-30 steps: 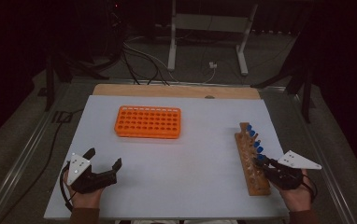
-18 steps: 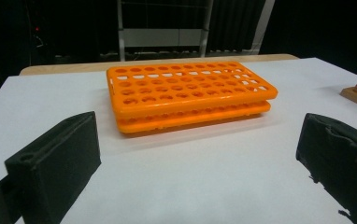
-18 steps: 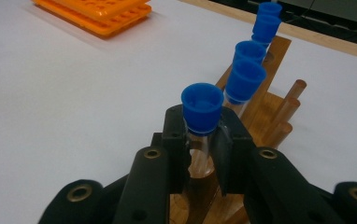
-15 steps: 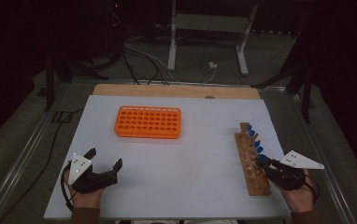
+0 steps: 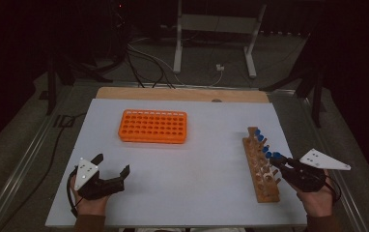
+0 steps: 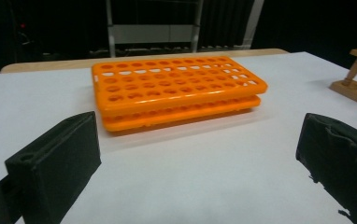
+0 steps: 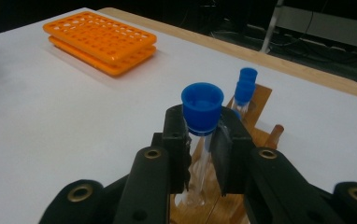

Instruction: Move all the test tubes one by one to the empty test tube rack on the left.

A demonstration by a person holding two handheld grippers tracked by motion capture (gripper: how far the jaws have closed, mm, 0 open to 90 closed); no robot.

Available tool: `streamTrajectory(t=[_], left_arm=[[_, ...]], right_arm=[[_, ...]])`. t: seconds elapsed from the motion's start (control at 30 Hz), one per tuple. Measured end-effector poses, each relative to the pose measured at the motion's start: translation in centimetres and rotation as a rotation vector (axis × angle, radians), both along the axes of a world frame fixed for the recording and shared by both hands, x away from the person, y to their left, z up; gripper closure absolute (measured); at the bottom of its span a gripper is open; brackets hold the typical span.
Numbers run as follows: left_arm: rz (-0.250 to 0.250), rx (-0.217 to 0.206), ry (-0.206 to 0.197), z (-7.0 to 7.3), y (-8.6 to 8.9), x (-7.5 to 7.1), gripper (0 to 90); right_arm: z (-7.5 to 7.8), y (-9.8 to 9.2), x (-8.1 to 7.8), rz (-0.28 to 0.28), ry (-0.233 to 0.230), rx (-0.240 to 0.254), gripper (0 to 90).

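A clear test tube with a blue cap [image 7: 202, 108] stands upright between the jaws of my right gripper [image 7: 201, 140], which is shut on it just under the cap, above the wooden rack [image 7: 256, 135]. From above, that right gripper [image 5: 275, 162] hovers by the wooden rack [image 5: 260, 166] at the table's right, where more blue-capped tubes [image 5: 261, 140] stand at the far end. The orange tube rack [image 5: 154, 126] lies at the middle back, its holes unfilled. My left gripper [image 5: 109, 164] rests open at the front left, facing the orange rack [image 6: 176, 91] with nothing between its jaws.
The white table top [image 5: 182, 164] has a wooden strip [image 5: 182, 94] along its far edge. Beyond it are metal stand legs [image 5: 250, 53] and cables [image 5: 144, 55] on the dark floor. A cable trails from each gripper.
My right gripper has risen a little with the blue-capped tube in it, lifting the tube out of the wooden rack. The left gripper has stayed where it was.
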State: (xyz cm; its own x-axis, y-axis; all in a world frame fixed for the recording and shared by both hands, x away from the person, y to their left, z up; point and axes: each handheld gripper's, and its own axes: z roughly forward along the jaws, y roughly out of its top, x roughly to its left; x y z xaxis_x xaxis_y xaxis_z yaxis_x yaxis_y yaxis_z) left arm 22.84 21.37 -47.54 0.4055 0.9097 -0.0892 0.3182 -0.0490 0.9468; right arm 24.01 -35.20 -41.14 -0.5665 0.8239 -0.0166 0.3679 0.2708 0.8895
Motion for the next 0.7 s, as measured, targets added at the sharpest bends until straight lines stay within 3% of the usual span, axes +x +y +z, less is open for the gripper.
streamTrajectory(t=[0.27,0.3,0.47,0.57,0.7], left_arm=[[-0.079,0.009,-0.034,2.3,-2.6,0.3,0.7],[-0.112,0.011,-0.044,2.9,-3.5,0.5,0.7],[-0.172,0.0,-0.066,4.1,-5.6,1.2,0.7],[-0.226,0.012,-0.077,5.1,-7.9,2.0,0.7],[-0.257,0.02,-0.084,5.5,-9.5,2.6,0.7]], right_arm=[[1.4,0.3,0.5,0.015,-0.017,0.009,76.7],[1.6,0.4,0.5,0.015,-0.022,0.01,76.7],[2.5,1.1,0.7,0.034,-0.04,0.029,76.7],[2.6,2.0,1.1,0.055,-0.042,0.027,76.6],[2.6,3.2,1.8,0.078,-0.038,0.039,76.6]])
